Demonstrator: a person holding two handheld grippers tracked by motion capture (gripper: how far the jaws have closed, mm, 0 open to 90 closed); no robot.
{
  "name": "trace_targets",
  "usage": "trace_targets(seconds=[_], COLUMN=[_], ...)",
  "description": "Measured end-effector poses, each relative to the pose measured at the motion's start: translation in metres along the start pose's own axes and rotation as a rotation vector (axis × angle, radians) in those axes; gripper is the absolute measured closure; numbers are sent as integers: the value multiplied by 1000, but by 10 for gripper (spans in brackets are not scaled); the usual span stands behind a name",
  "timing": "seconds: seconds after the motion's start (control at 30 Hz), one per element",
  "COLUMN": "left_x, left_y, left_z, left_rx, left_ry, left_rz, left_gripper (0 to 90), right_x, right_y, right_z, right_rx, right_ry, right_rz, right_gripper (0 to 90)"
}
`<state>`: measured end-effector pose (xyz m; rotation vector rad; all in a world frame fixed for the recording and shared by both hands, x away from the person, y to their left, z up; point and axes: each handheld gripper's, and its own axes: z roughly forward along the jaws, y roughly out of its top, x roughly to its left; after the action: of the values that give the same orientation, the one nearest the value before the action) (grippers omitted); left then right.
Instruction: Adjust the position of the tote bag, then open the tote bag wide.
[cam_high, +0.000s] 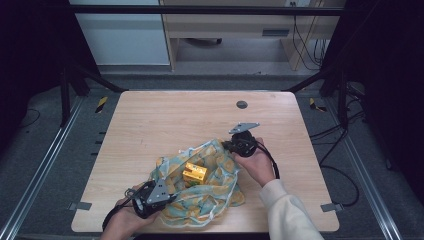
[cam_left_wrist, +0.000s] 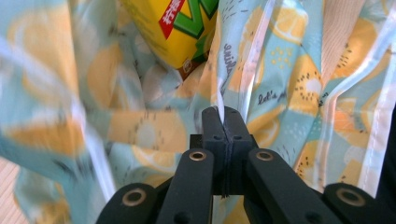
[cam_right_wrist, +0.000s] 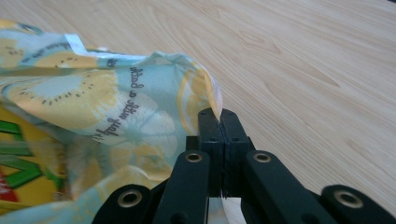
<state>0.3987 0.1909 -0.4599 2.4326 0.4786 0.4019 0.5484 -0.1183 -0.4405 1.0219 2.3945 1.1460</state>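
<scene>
The patterned cloth (cam_high: 200, 187) is pinched at its near edge by the left gripper (cam_left_wrist: 224, 114), whose jaws are pressed together on a fold of it. A far corner of the same cloth is clamped between the closed jaws of the right gripper (cam_right_wrist: 219, 114). Between the two grippers, the yellow carton (cam_high: 194, 173) is seen lying on the cloth, just ahead of the left gripper's jaws, with bare wooden table (cam_high: 165, 117) beyond the right gripper.

The high view is dim and grainy: its corners sink into near black, while the table (cam_high: 165, 120) is evenly lit from above with only faint shadows. Both gripper views are brighter (almost washed out). The cloth (cam_left_wrist: 70, 93) blurs at left; the jaws stay sharp.
</scene>
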Motion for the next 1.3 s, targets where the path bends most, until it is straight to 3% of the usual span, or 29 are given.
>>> trace_targets(seconds=[0.23,0.27,0.5,0.83,1.0,1.03,1.07,1.13,1.2,1.3], left_x=[-3,-5,-16,-20,-20,-20,-20,-19,-18,-14], left_y=[-1,1,5,5,6,6,7,9,13,18], left_z=[1,4,13,12,12,12,11,6,0,-11], left_rx=[3,1,31,40,36,20,6,-34,-82,-143], left_ry=[-7,-10,-38,-58,-39,-29,-13,6,27,61], left_rz=[-1,-8,24,39,52,45,36,35,2,-21], left_gripper=[900,900,900,900,900,874,793,690,603,558], right_x=[-20,-25,-40,-48,-48,-48,-47,-45,-42,-34], right_y=[-11,-13,-20,-24,-25,-25,-25,-22,-18,-13], right_z=[4,8,21,25,25,24,22,13,4,-15], right_rx=[23,47,87,101,105,98,85,49,23,-34], right_ry=[-41,-57,-100,-140,-141,-130,-127,-138,-146,-159], right_rz=[34,35,50,42,46,52,60,65,67,58], right_gripper=[900,900,900,900,899,882,828,678,548,416])
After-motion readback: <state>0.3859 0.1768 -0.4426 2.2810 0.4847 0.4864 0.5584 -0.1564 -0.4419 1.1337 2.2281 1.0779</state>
